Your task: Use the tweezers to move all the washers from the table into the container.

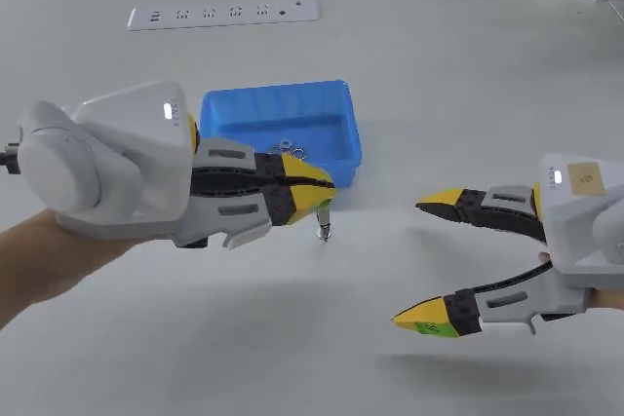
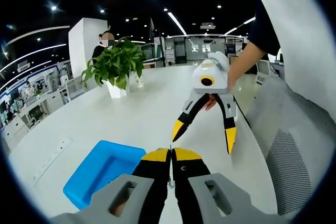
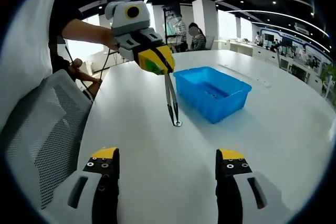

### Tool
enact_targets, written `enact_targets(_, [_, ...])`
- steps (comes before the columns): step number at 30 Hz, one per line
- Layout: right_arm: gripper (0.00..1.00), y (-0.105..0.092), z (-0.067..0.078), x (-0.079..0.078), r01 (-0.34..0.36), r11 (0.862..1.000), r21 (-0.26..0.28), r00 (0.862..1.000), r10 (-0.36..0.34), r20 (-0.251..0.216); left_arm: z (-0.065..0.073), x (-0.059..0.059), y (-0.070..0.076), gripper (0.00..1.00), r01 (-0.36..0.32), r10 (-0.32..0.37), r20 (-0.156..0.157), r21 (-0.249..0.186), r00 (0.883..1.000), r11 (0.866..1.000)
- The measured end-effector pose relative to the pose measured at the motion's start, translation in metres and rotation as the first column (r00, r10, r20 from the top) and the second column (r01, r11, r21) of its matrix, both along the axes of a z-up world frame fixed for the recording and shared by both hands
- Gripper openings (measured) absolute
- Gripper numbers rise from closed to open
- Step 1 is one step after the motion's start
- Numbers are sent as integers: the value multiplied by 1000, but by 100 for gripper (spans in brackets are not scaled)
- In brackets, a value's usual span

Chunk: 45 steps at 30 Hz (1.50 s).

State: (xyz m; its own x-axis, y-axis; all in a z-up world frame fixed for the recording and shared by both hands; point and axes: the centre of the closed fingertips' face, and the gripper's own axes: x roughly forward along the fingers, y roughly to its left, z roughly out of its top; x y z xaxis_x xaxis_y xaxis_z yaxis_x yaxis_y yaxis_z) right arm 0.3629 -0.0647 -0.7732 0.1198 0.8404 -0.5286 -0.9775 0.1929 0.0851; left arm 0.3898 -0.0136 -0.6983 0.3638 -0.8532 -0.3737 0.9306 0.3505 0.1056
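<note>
Yellow-tipped left jaws: the left gripper (image 1: pixel 325 194) is pressed together on the tweezers (image 3: pixel 171 97), with no gap showing.
Tweezers axis: near upright, points down at the table (image 1: pixel 292 348).
Washer: one washer (image 3: pixel 178 124) lies flat at the tweezer points; whether it is pinched or merely touched, I cannot tell.
Container: the blue container (image 1: pixel 276 94) stands just beyond the points, away from the person, with washers (image 1: pixel 291 150) inside.
Coming move: probably a short lift over the near wall.
Right gripper: the right gripper (image 1: pixel 408 262) has its jaws wide and empty, and is farther from the washer.
</note>
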Motion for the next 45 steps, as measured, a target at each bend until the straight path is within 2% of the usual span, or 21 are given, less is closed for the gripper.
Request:
enact_targets(3, [75, 1, 2, 0, 8, 1000, 13, 1000, -8, -14, 0, 0, 0, 5, 1, -1, -7, -1, 1000, 1000])
enact_targets(6, [75, 5, 1, -1, -9, 1000, 2, 1000, 9, -3, 0, -2, 0, 5, 8, -8, -16, -3, 1000, 1000])
enact_targets(9, [74, 14, 4, -1, -32, 999, 9, 999, 32, -3, 0, -7, -3, 5, 27, -27, -21, -3, 999, 1000])
enact_targets(13, [73, 31, 11, 4, -75, 997, 18, 997, 75, 8, 0, -6, -4, 5, 32, -32, -30, -5, 999, 999])
enact_targets(17, [68, 52, 19, 8, -131, 991, 37, 991, 130, 11, 0, -1, -1, 5, 36, -36, -52, -2, 998, 999])
enact_targets(22, [57, 83, 18, 15, -208, 978, 22, 978, 207, 28, 0, -1, -2, 5, 63, -62, -81, 5, 995, 998])
enact_targets(24, [49, 88, 16, 15, -239, 971, -2, 970, 238, 41, 0, 0, -2, 5, 65, -64, -86, 10, 994, 998])
enact_targets(26, [40, 90, 11, 16, -274, 961, -43, 959, 277, 59, -1, 0, -2, 5, 68, -66, -90, 13, 994, 998])
enact_targets(28, [32, 91, 9, 16, -286, 956, -58, 956, 289, 47, -1, 0, -2, 5, 70, -69, -98, 10, 993, 997])
enact_targets(31, [29, 90, 6, 17, -297, 951, -82, 952, 302, 49, -1, -1, -2, 5, 72, -71, -104, 8, 992, 997])
enact_targets(35, [23, 89, 6, 17, -298, 951, -82, 952, 303, 49, -1, 0, -3, 5, 72, -71, -110, 6, 991, 997])
enact_targets(39, [15, 89, 2, 18, -305, 946, -111, 946, 314, 79, -1, -1, -4, 5, 81, -79, -109, 10, 991, 997])
enact_targets(42, [11, 89, 2, 20, -296, 949, -106, 949, 305, 76, -2, -2, -4, 5, 90, -87, -109, 16, 990, 996])
enact_targets(45, [11, 88, 2, 20, -305, 947, -100, 946, 313, 80, -2, -2, -4, 5, 91, -89, -109, 17, 990, 996])
